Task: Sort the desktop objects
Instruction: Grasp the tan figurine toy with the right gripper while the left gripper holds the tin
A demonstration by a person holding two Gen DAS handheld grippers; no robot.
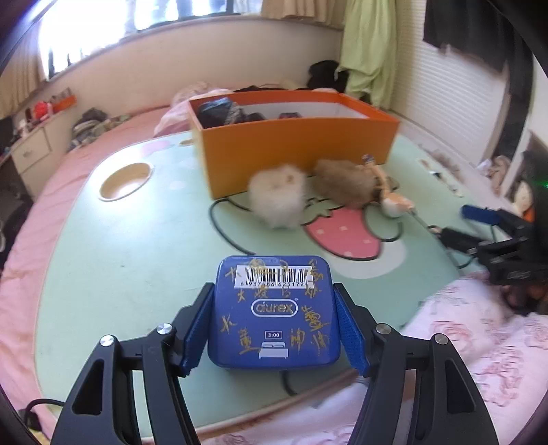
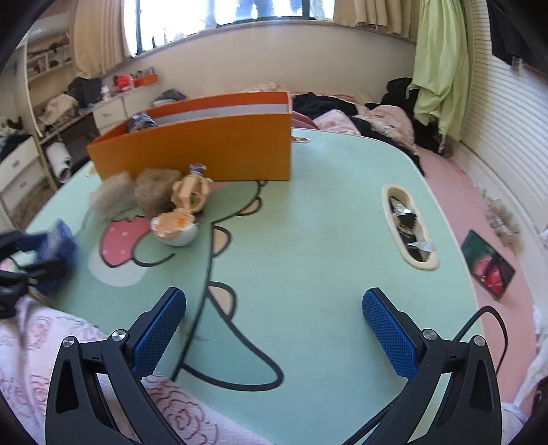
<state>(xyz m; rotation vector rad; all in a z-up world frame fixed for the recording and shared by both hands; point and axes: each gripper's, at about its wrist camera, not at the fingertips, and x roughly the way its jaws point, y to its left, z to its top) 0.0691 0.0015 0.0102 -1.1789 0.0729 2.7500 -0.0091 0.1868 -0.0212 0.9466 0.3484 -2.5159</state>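
- While carried over the green counter [image 1: 120, 256], blue tin [image 1: 274, 311] clamped between left gripper [image 1: 274, 328] pads.
- Orange box [image 1: 294, 150] dead ahead at twelve o'clock, long axis crosswise, beyond two fluffy toys [image 1: 277, 195].
- Right gripper [image 2: 274, 335] agape, empty; left hand nearer the box.

- A wide window [image 2: 226, 13] runs along the far wall, letting in bright daylight.
- Beige curtains [image 2: 99, 37] hang beside it; a pale green cloth [image 2: 441, 61] hangs at the right.
- White drawers [image 2: 20, 171] and cluttered shelves [image 2: 44, 61] stand at the left.
- A white slatted wall [image 2: 507, 119] lines the right side.
- Pink bedding [image 2: 452, 178] spreads across the room, strewn with dark clothes [image 2: 328, 102].
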